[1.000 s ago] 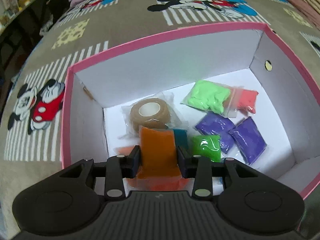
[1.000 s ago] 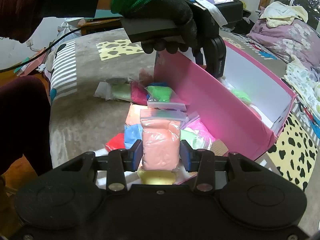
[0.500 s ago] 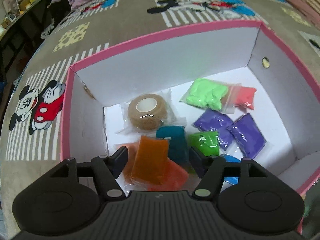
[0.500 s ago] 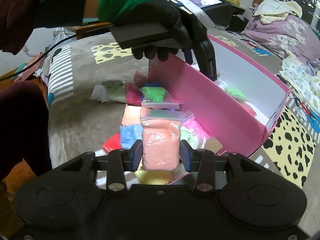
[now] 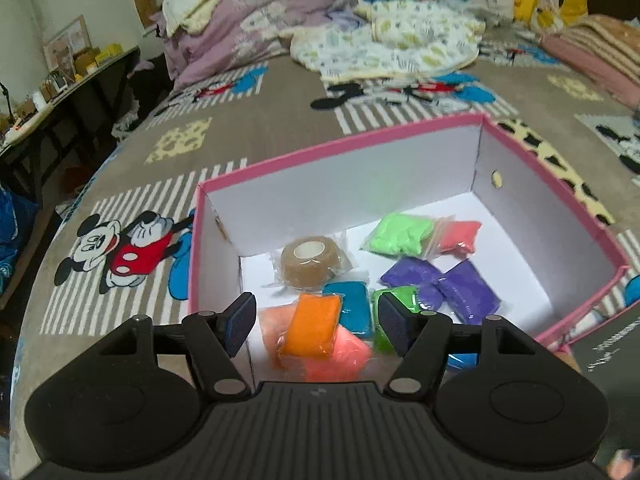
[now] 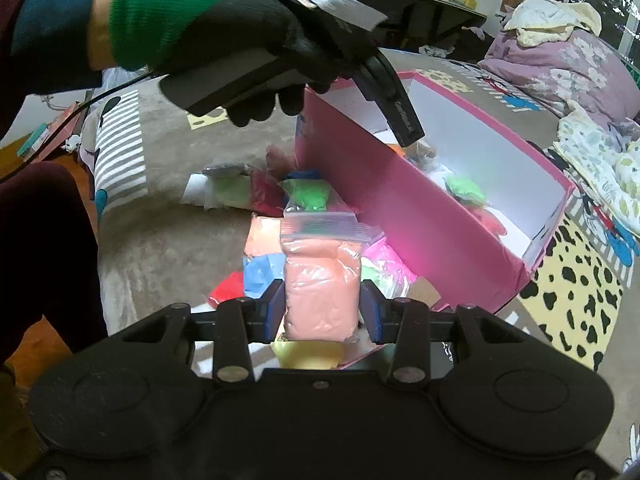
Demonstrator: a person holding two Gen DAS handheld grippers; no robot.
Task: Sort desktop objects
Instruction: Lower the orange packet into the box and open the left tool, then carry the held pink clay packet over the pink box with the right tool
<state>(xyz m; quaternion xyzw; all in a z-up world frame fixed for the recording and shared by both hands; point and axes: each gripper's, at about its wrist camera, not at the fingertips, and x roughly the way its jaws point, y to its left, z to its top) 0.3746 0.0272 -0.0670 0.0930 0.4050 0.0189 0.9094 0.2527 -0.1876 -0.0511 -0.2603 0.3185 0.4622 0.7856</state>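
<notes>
The left gripper (image 5: 316, 322) hangs above the near end of the pink box (image 5: 340, 145), tipped down toward its white floor, fingers spread wide and holding nothing — the orange bag (image 5: 314, 330) lies loose below them on a salmon-coloured bag (image 5: 340, 360), inside the box beside a teal bag (image 5: 352, 312) and a tan tape roll (image 5: 310, 265). A gloved hand (image 6: 256, 32) grips that tool's handle from above. The right gripper (image 6: 322, 312) is level and low, its pads pinching a peach bag (image 6: 322, 288) upright, outside the box and over a heap of coloured bags (image 6: 260, 272). All this sits on a brown cartoon-mouse blanket (image 5: 240, 112) — rumpled bedding (image 5: 256, 16) is piled at its far end.
</notes>
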